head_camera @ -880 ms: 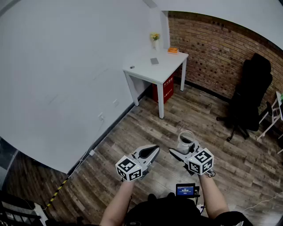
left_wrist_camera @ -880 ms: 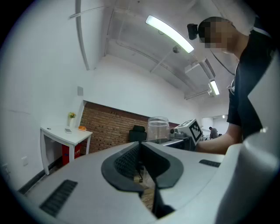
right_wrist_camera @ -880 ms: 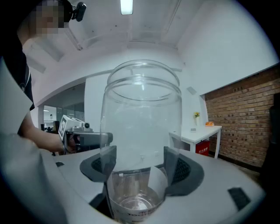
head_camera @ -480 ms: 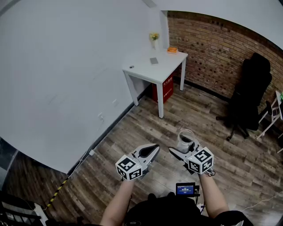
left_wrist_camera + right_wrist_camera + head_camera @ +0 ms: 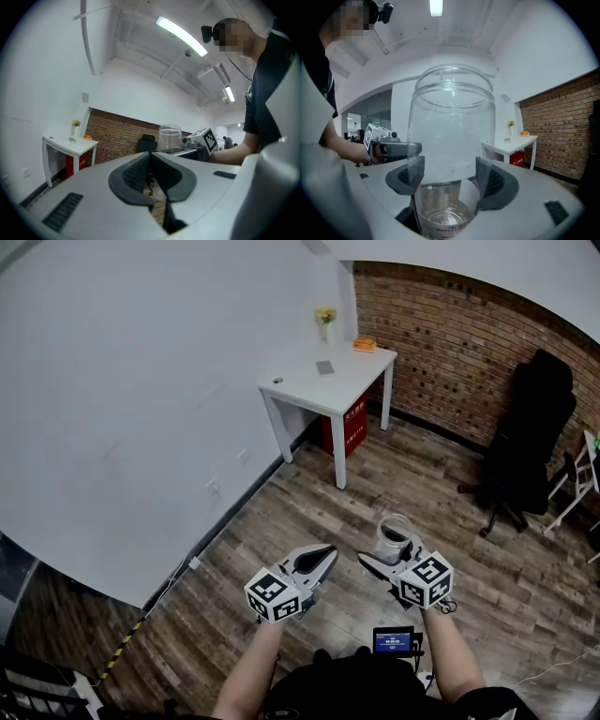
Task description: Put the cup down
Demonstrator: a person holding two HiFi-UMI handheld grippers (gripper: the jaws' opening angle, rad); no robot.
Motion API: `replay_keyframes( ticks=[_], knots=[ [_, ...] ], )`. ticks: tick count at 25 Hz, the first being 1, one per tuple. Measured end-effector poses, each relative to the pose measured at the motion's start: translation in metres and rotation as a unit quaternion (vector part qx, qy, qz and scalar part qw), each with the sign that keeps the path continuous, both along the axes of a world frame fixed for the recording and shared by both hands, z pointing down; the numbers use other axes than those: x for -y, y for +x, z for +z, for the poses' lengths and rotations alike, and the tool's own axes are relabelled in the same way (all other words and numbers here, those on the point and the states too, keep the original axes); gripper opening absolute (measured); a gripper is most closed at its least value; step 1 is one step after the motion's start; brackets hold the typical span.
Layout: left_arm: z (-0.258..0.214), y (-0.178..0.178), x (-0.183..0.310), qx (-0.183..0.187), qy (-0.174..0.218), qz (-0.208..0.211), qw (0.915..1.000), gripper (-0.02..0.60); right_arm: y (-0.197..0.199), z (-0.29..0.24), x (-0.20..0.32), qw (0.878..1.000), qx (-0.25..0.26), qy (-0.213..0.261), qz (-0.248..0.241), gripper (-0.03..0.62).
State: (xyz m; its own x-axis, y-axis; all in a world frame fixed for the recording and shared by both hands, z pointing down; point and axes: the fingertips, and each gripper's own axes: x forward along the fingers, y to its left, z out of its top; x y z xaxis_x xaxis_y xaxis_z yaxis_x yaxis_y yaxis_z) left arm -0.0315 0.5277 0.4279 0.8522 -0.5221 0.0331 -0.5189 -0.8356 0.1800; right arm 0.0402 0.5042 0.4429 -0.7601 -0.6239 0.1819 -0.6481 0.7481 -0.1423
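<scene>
A clear plastic cup (image 5: 452, 154) stands upright between the jaws of my right gripper (image 5: 451, 180), which is shut on its lower part. From the head view the cup (image 5: 394, 537) hangs above the wooden floor, in front of my right gripper (image 5: 386, 561). My left gripper (image 5: 319, 563) is beside it on the left, shut with nothing in it; its dark pads (image 5: 149, 176) meet. The cup (image 5: 169, 138) also shows past the left jaws. A white table (image 5: 330, 381) stands far ahead by the white wall.
On the table are a small vase with flowers (image 5: 326, 322), an orange item (image 5: 365, 344) and a grey flat item (image 5: 324, 367). A red box (image 5: 352, 427) sits under it. A black office chair (image 5: 530, 442) stands by the brick wall at right.
</scene>
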Motion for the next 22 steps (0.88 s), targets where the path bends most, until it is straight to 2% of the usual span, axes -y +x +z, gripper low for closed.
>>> replay_keyframes(
  ticks=[17,22],
  knots=[
    [0.005,0.016,0.005,0.007,-0.004,-0.004,1.0000,0.020,0.016,0.004,0.005,1.000,0.010,-0.002,-0.006,0.354],
    [0.011,0.024,0.014,0.031,-0.001,-0.008,0.9995,0.020,0.032,0.007,0.016,1.000,0.015,-0.003,0.001,0.354]
  ],
)
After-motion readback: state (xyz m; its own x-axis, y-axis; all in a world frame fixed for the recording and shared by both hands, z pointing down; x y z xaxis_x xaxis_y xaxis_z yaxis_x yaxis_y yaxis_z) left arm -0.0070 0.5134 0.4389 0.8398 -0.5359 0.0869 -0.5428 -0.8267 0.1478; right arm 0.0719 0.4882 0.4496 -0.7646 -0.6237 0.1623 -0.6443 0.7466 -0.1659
